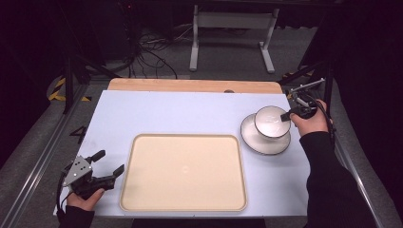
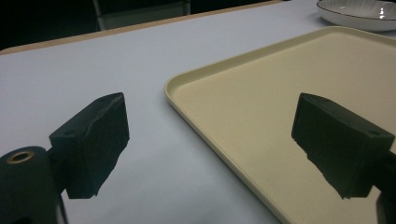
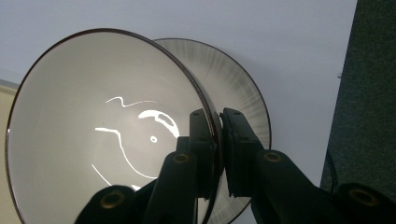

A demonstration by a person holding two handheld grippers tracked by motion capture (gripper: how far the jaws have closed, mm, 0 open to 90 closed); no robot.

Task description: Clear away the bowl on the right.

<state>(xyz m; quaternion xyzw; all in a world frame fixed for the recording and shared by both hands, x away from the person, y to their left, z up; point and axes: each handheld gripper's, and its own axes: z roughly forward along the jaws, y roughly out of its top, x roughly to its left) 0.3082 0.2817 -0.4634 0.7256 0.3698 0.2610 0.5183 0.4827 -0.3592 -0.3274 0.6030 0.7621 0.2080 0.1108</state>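
A white bowl [image 1: 270, 121] with a dark rim hangs tilted above a white plate [image 1: 260, 140] at the table's right side. My right gripper [image 1: 286, 115] is shut on the bowl's rim, one jaw inside and one outside. In the right gripper view the bowl [image 3: 93, 130] shows its shiny inside, the plate [image 3: 243, 93] lies behind it, and the right gripper [image 3: 219, 135] clamps the rim. My left gripper [image 1: 110, 163] stands open at the front left, next to a beige tray [image 1: 183, 172]. The left gripper [image 2: 210, 144] holds nothing, and the tray [image 2: 261, 102] edge runs between its jaws.
The table has a pale blue top [image 1: 180, 114] with a wooden strip [image 1: 190, 85] along its far edge. Dark floor, cables and a white stand [image 1: 233, 33] lie beyond it. The plate's rim [image 2: 355, 14] shows at the top right of the left gripper view.
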